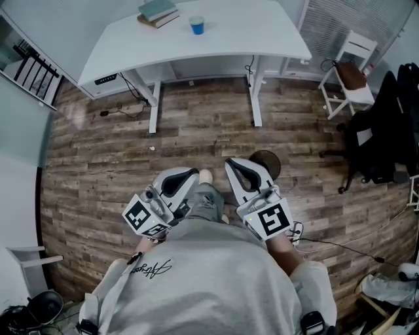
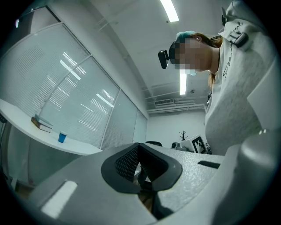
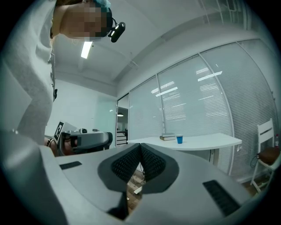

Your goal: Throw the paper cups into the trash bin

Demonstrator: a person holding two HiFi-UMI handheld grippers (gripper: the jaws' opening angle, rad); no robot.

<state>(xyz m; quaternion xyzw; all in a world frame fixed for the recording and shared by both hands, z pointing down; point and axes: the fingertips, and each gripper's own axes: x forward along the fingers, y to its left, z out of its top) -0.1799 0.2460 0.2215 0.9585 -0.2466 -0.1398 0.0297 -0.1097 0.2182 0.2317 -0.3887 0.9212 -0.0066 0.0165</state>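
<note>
A blue paper cup [image 1: 197, 25] stands on the white desk [image 1: 262, 33] at the far side of the room, beside a stack of books [image 1: 157, 11]. Both grippers are held close to the person's body, far from the desk. My left gripper [image 1: 186, 178] is shut and holds nothing. My right gripper [image 1: 238, 168] is likewise shut and empty. A dark round bin [image 1: 268, 160] shows on the floor just beyond the right gripper, partly hidden by it. The left gripper view has the cup [image 2: 62, 137] small at the left. In the right gripper view the cup [image 3: 179, 139] sits beyond the closed pads [image 3: 151, 165].
A white chair [image 1: 350, 72] with a brown seat stands at the right of the desk. A dark coat hangs on a stand [image 1: 383, 131] at the right. Cables [image 1: 124, 108] trail under the desk. A black rack [image 1: 33, 72] is at the left wall.
</note>
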